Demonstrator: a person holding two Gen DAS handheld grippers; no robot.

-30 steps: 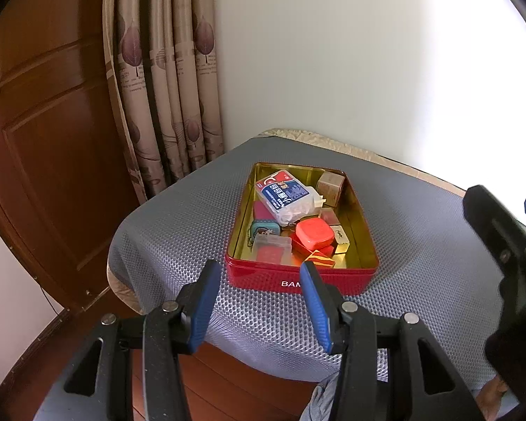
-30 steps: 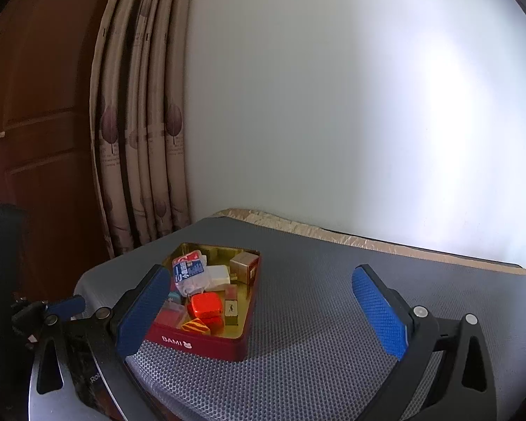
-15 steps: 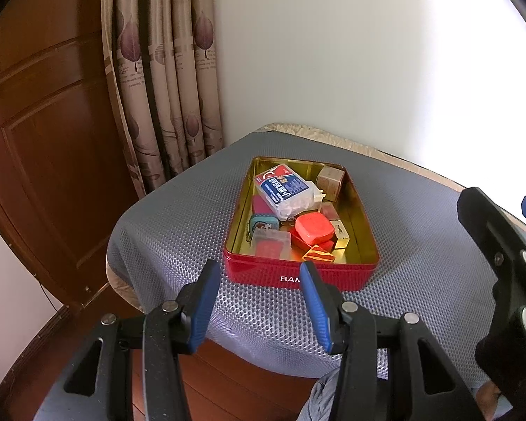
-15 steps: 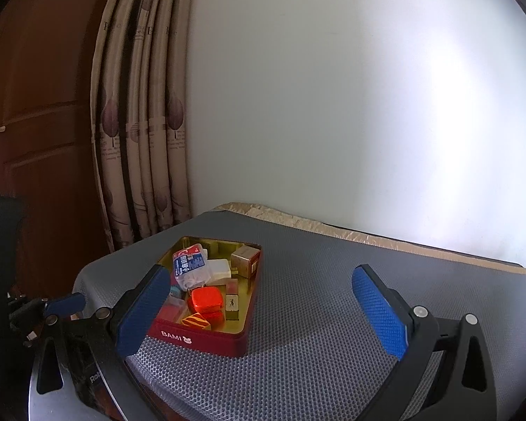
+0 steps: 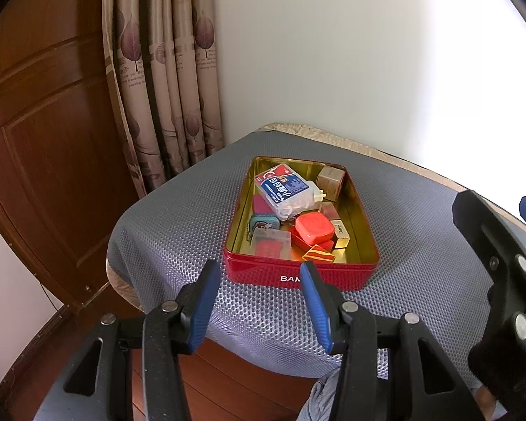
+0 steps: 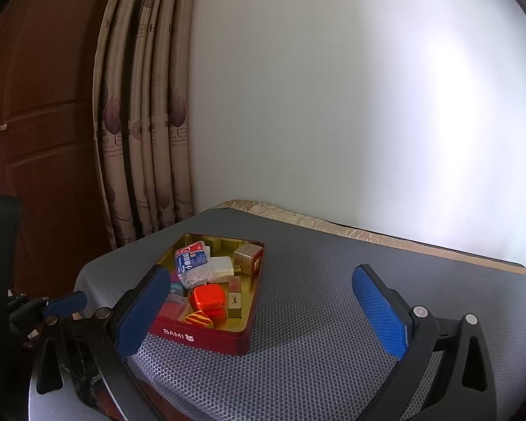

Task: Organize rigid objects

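A red tin (image 5: 333, 275) with a gold inside sits on a grey mesh-covered table (image 5: 179, 217); it also shows in the right wrist view (image 6: 228, 342). It holds several small items: a clear box with a blue label (image 5: 285, 189), a red rounded case (image 5: 314, 226), a brown cube (image 5: 330, 178), a teal case (image 5: 263, 222). My left gripper (image 5: 259, 310) is open and empty, hovering before the tin's near edge. My right gripper (image 6: 263, 312) is wide open and empty, above the table right of the tin.
A brown wooden door (image 5: 45, 140) and patterned curtains (image 5: 164, 80) stand left of the table. A white wall (image 6: 333, 105) runs behind it. A tan cloth edge (image 6: 333, 222) lines the table's far side. The table's near edge drops to a wooden floor (image 5: 228, 379).
Both grippers have drawn back and risen slightly, so the tin sits a little farther away in both views. Neither gripper's opening changed.
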